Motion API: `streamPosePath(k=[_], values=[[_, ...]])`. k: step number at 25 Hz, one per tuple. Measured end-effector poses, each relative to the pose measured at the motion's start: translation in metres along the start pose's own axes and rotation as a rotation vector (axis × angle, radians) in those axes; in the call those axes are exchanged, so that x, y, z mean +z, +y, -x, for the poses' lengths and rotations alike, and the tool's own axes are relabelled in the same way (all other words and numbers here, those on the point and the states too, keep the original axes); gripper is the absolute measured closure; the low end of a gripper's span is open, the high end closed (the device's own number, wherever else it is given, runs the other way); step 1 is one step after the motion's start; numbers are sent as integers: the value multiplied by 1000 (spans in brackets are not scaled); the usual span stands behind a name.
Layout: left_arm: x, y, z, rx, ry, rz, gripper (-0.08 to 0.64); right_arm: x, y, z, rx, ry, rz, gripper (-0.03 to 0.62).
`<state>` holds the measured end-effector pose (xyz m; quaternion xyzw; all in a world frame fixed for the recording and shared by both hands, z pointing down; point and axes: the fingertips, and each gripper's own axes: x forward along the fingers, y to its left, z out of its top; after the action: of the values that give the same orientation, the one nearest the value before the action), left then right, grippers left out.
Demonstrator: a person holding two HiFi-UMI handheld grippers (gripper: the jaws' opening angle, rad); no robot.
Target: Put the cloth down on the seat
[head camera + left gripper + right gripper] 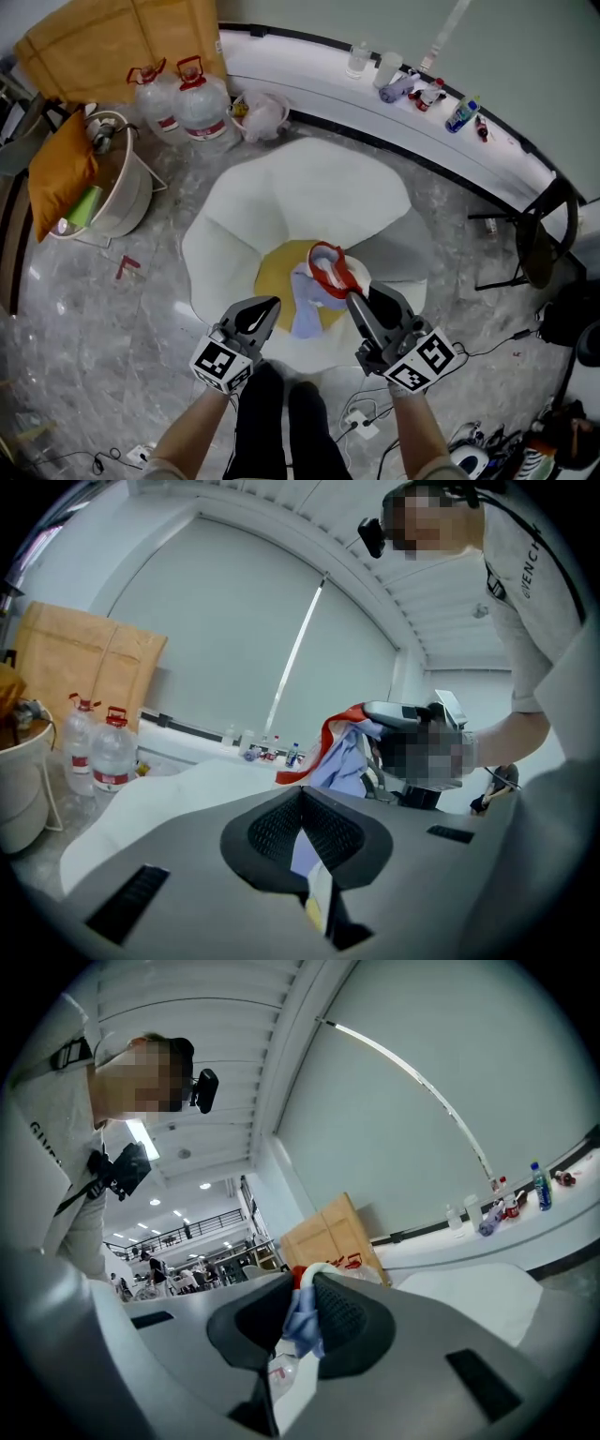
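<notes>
Extends both arms [202,427] from bottom centre, side by side: left gripper [272,302] closed, empty; right gripper [352,295] clamped on cloth [309,302].

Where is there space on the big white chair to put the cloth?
The yellow seat middle left of the cloth is bare, and so are the white petals behind it. The floor by the water jugs and bucket is crowded.

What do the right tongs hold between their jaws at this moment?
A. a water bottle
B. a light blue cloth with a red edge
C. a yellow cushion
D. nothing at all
B: in the right gripper view the right tongs are closed on the cloth, which is light blue with a red edge above the pads.
</notes>
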<state>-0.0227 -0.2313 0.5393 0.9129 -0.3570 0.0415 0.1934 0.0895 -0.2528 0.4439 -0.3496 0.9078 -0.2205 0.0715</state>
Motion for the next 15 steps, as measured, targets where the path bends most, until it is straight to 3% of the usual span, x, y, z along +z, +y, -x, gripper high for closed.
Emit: streamPosePath(k=[5, 9, 15], values=[[-28, 34, -12, 82, -44, 80, 546, -46, -32, -13, -32, -3, -46, 525], [-45, 51, -22, 105, -66, 123, 546, -77, -49, -19, -54, 0, -77, 525], [-56, 64, -35, 131, -127, 174, 546, -110, -73, -17, -98, 33, -24, 525]])
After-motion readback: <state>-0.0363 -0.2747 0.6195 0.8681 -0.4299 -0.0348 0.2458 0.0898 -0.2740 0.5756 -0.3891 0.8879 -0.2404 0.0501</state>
